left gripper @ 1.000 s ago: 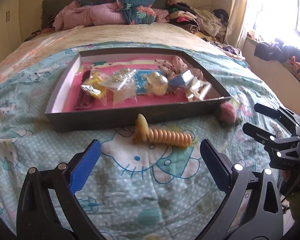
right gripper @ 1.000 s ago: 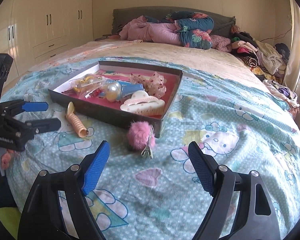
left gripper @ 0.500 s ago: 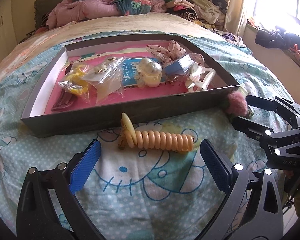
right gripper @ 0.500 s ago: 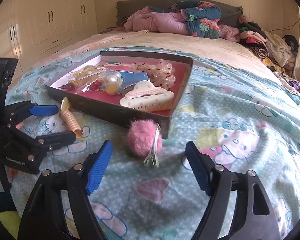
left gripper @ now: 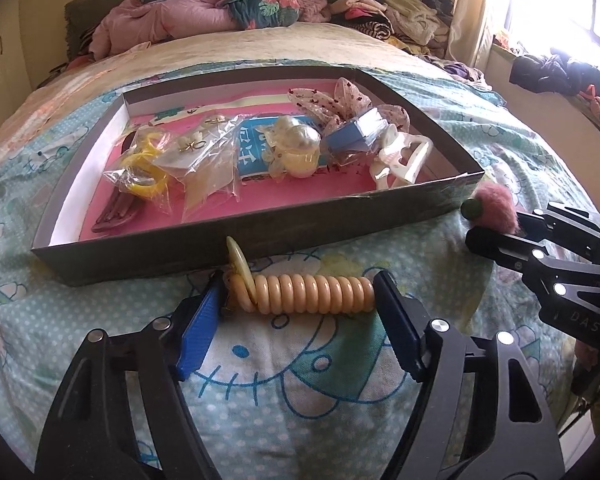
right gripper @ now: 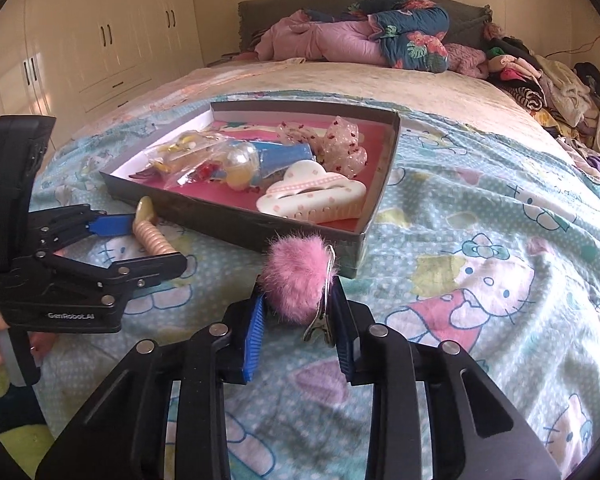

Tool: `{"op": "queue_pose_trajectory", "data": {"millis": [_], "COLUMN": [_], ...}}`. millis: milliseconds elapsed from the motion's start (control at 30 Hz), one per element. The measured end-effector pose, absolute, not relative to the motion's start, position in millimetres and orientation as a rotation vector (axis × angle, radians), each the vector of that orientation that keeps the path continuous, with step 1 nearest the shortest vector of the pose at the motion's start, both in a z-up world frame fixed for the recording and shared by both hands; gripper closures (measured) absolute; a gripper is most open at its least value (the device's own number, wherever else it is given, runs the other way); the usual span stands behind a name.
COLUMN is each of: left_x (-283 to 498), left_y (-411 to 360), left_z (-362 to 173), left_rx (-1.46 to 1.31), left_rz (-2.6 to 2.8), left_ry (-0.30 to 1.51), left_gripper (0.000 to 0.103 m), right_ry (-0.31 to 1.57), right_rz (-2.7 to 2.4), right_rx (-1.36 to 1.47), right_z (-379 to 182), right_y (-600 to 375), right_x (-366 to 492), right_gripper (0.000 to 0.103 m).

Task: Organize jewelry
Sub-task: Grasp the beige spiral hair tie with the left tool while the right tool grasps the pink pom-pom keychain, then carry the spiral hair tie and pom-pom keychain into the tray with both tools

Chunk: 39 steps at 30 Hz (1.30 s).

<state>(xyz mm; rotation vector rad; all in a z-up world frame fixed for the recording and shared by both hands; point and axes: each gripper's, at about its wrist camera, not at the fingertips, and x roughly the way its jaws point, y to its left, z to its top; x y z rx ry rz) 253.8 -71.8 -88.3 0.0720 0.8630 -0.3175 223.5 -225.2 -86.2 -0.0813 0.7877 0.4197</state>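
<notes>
Taking the dark cardboard tray [left gripper: 256,236] on the bed [right gripper: 480,240] as the landmark: just in front of its near wall, toward the left, a cream spiral hair tie [left gripper: 312,294] is lying on the cartoon-print blanket [left gripper: 284,396], its flat end leaning against that wall; the left tool [left gripper: 300,312] is straddling this tie lengthwise, its jaws closing, the blue pads [left gripper: 198,332] sitting right at the two ends of the coil, and whether they are already pressing I cannot tell; inside the tray, from left to right, a bagged yellow ring [left gripper: 144,178], a clear bag of small gold pieces [left gripper: 204,160], a blue card [left gripper: 252,148] under a pearly round ornament [left gripper: 298,152], a dotted sheer bow [left gripper: 340,100] and a white claw clip [left gripper: 404,160] are resting on the pink lining; at the tray's near right corner, outside it and touching the wall, a pink pompom hair clip [right gripper: 296,276] is sitting on the blanket; the right tool [right gripper: 300,320] is closing around it, the fluffy ball and its metal clip lying between the pads, which appear to be squeezing the pompom's sides.
</notes>
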Motion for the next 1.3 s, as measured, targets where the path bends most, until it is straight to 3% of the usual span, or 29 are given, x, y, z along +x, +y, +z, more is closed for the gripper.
{"op": "queue_pose_trajectory", "data": {"millis": [600, 1300], "left_x": [236, 263], "left_y": [-22, 1], "left_z": [-58, -36], "left_rx": [-0.053, -0.077], "left_rz": [-0.291, -0.251], "left_ry": [0.807, 0.752], "left_gripper": [0.039, 0.039], "right_ry": [0.75, 0.654], "right_rz": [0.526, 0.524], "right_rx": [-0.13, -0.165], "right_z": [-63, -28], "right_y": [-186, -159], "right_x": [195, 236], "right_gripper": [0.074, 0.074]}}
